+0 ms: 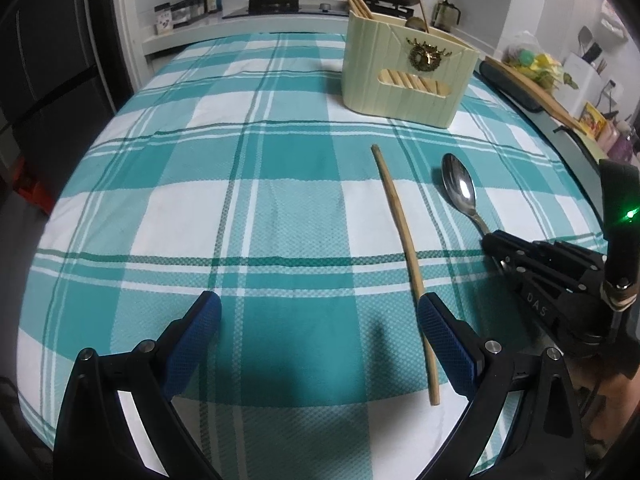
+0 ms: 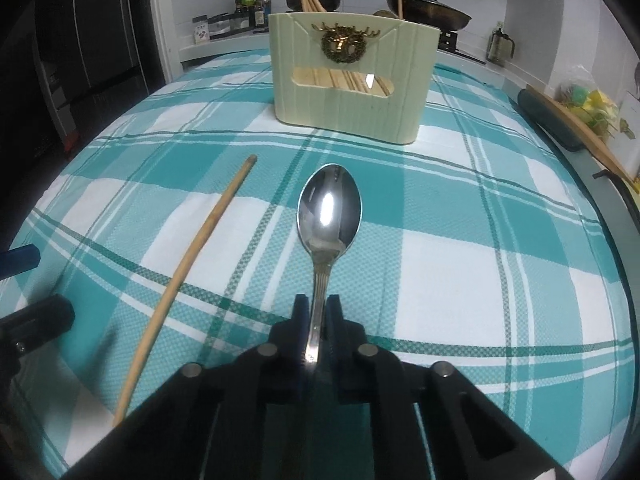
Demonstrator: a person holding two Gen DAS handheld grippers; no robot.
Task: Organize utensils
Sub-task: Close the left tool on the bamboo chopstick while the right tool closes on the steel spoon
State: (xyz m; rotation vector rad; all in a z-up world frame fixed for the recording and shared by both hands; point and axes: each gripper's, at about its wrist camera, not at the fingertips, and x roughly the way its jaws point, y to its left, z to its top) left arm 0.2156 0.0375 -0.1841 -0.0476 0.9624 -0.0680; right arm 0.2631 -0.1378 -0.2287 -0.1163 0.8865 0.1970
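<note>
two fingers (image 2: 302, 320) pinch spoon (image 2: 329, 216) handle; chopstick (image 2: 192, 264) left.

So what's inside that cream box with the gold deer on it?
Through the window in the cream box you can see wooden chopsticks standing inside, and their tops poke out above. A brown spoon-like end peeks out too. The walls hide everything else.

Dim, cool indoor light falls from above. A bright glare spot sits on the spoon (image 2: 329, 210) bowl, and soft shadows pool on the tablecloth (image 1: 280, 208) near its front edge. Fisheye bending darkens every corner.
</note>
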